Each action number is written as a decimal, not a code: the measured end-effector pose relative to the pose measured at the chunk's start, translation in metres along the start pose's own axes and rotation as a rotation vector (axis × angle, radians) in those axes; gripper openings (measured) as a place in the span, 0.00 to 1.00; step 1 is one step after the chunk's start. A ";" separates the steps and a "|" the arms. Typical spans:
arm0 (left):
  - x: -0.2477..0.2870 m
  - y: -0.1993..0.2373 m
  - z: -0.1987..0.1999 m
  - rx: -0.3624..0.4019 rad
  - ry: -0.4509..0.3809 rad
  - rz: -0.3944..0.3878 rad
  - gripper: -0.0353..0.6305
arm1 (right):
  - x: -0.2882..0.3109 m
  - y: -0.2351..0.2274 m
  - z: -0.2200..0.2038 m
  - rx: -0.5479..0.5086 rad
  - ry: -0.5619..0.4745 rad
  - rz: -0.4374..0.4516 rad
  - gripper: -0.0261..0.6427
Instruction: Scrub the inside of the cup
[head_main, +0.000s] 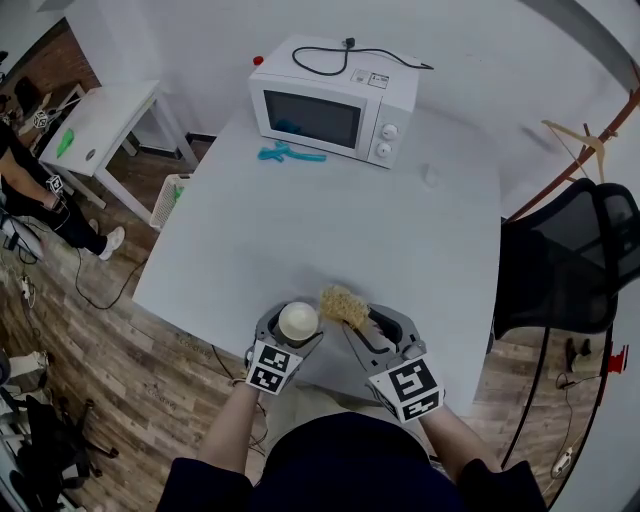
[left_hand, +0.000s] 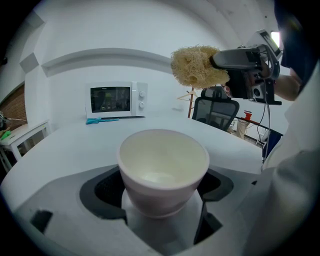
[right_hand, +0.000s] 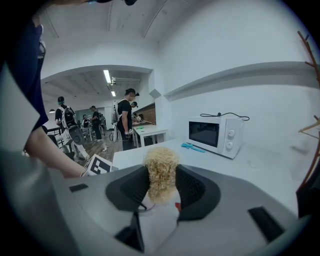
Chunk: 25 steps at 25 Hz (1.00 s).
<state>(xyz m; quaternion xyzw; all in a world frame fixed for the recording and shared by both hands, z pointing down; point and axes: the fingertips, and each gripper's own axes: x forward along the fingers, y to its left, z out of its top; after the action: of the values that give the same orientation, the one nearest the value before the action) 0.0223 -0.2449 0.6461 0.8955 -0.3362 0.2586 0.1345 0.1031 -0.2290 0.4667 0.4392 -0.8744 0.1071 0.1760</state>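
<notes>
A white cup (head_main: 298, 321) (left_hand: 163, 169) stands upright between the jaws of my left gripper (head_main: 291, 338) (left_hand: 163, 192), which is shut on it near the table's front edge. Its inside looks pale and bare. My right gripper (head_main: 358, 322) (right_hand: 161, 186) is shut on a tan fibrous scrubber (head_main: 342, 304) (right_hand: 161, 172). In the left gripper view the scrubber (left_hand: 198, 66) hangs above and to the right of the cup, apart from it. In the head view it sits just right of the cup's rim.
A white microwave (head_main: 332, 105) (left_hand: 116, 100) (right_hand: 215, 135) stands at the table's (head_main: 330, 240) far side, with a teal tool (head_main: 290, 153) in front of it. A black office chair (head_main: 570, 260) is at the right. A small white side table (head_main: 100, 125) and people are at the left.
</notes>
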 end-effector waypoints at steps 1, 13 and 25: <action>0.000 -0.001 0.000 0.008 0.003 -0.004 0.71 | 0.001 0.001 -0.001 -0.004 0.005 0.004 0.28; -0.005 -0.009 0.000 0.222 0.062 -0.021 0.71 | 0.015 0.026 -0.016 -0.288 0.113 0.155 0.28; -0.004 -0.003 0.014 0.474 0.139 -0.013 0.71 | 0.032 0.058 -0.039 -0.865 0.213 0.356 0.28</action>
<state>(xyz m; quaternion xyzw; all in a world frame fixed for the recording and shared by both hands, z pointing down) 0.0269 -0.2460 0.6317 0.8843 -0.2500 0.3906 -0.0548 0.0474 -0.2047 0.5135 0.1556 -0.8775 -0.1935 0.4103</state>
